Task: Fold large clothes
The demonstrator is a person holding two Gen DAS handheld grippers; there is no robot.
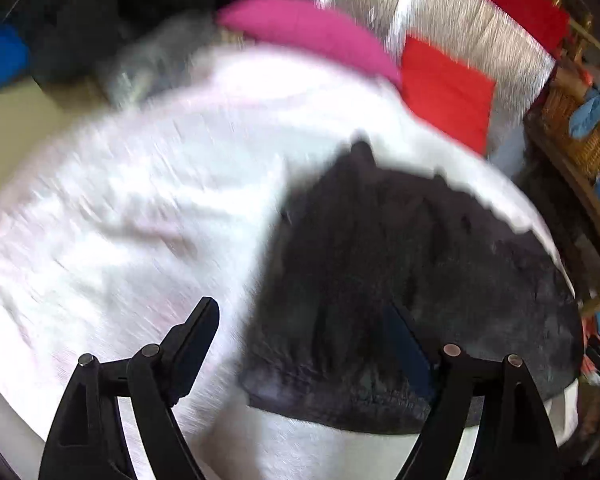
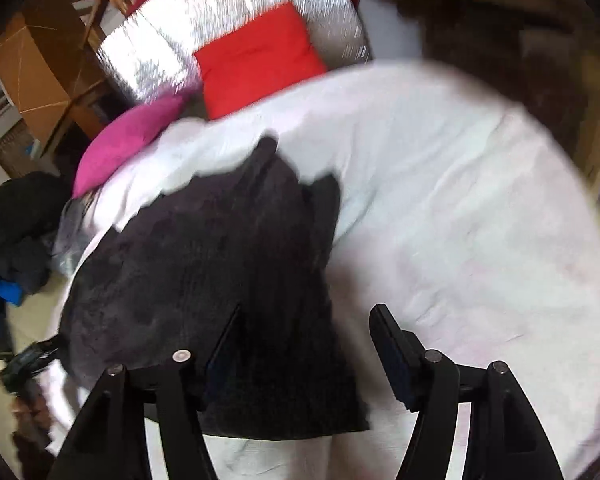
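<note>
Dark charcoal fleece garment lies partly folded on white sheet-covered bed, near the bed's front edge.

Left wrist view, L to R: blue cloth and dark clothes pile far left, off the bed; magenta pillow and red square cushion at the bed's far end, w/ silvery quilted panel behind. Far right, woven wicker basket on wooden shelf, blue item in it; blurred, can't tell what.

Left hand-held gripper: jaws apart, nothing clamped; one finger over bare sheet, other over garment.

Right hand-held gripper: jaws apart too, not pinching; left finger over garment, right finger over sheet. Garment's straight edge runs between them. Cardboard box upper left; contents not visible.
</note>
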